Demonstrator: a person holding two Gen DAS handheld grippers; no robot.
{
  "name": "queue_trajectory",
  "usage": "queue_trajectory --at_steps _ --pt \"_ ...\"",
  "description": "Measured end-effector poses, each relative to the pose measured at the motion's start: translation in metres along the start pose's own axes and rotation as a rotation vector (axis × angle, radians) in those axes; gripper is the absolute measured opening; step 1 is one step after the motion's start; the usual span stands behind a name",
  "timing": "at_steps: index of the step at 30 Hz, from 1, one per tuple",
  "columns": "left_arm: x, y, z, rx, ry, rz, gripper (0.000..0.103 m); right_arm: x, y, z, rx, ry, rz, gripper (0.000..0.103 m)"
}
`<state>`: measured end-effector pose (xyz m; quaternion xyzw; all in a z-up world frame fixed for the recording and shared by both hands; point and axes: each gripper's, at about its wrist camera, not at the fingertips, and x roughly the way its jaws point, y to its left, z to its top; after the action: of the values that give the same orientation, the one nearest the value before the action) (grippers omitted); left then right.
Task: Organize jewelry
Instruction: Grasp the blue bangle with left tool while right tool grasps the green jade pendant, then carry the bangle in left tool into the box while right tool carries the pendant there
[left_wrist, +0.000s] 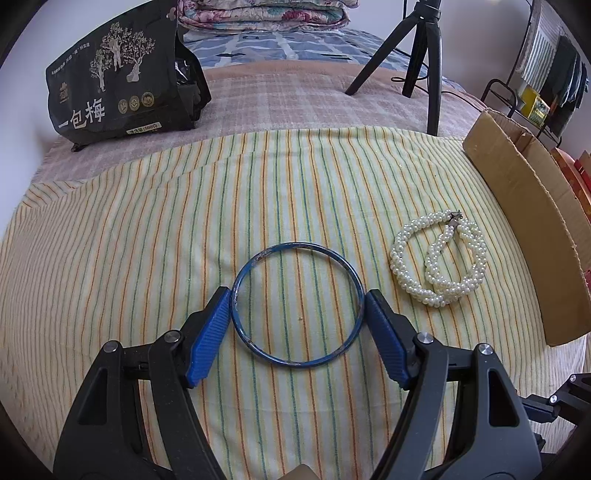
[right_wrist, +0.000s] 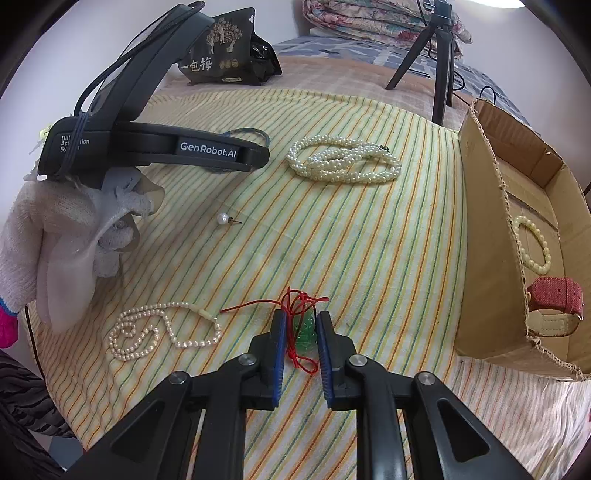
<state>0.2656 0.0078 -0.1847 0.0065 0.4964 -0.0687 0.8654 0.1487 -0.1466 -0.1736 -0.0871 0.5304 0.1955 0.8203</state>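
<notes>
A blue bangle (left_wrist: 297, 303) lies flat on the striped cloth between the fingers of my left gripper (left_wrist: 297, 295), whose blue pads touch its two sides. A coiled pearl bracelet (left_wrist: 437, 256) lies to its right; it also shows in the right wrist view (right_wrist: 343, 158). My right gripper (right_wrist: 302, 321) straddles a green pendant (right_wrist: 306, 332) on a red cord (right_wrist: 291, 302), with its jaws close around it but a small gap showing. A thin pearl necklace (right_wrist: 162, 328) and a pearl earring (right_wrist: 223, 218) lie to the left.
A cardboard box (right_wrist: 484, 236) at the right holds a bead bracelet (right_wrist: 532, 243) and a red-strapped watch (right_wrist: 554, 295). A black snack bag (left_wrist: 118, 77) and a tripod (left_wrist: 424, 55) stand at the back. The left gripper's body (right_wrist: 155, 147) and gloved hand (right_wrist: 55, 236) show at left.
</notes>
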Motion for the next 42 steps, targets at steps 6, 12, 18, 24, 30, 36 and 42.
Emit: queue_trajectory --at_steps 6,12,18,24,30,36,42 --pt "-0.004 0.005 0.000 -0.002 -0.007 0.020 0.075 -0.007 -0.001 0.000 0.010 -0.022 0.012 0.014" --pt "-0.017 0.013 -0.001 -0.010 -0.021 0.032 0.075 -0.022 0.003 0.004 0.005 -0.064 0.022 0.014" --pt "-0.044 0.009 -0.001 0.004 -0.058 0.025 0.075 -0.042 0.004 0.010 0.001 -0.118 0.028 0.014" --pt "-0.071 -0.003 0.005 0.012 -0.106 0.000 0.075 -0.068 -0.004 0.014 0.017 -0.178 0.027 0.014" --pt "-0.091 -0.021 0.016 0.013 -0.147 -0.042 0.075 -0.096 -0.021 0.014 0.041 -0.239 0.009 0.014" --pt "-0.106 -0.046 0.032 0.018 -0.192 -0.089 0.075 -0.116 -0.050 0.015 0.089 -0.285 -0.030 0.014" --pt "-0.115 -0.075 0.043 0.045 -0.220 -0.135 0.075 -0.133 -0.078 0.015 0.135 -0.317 -0.074 0.014"
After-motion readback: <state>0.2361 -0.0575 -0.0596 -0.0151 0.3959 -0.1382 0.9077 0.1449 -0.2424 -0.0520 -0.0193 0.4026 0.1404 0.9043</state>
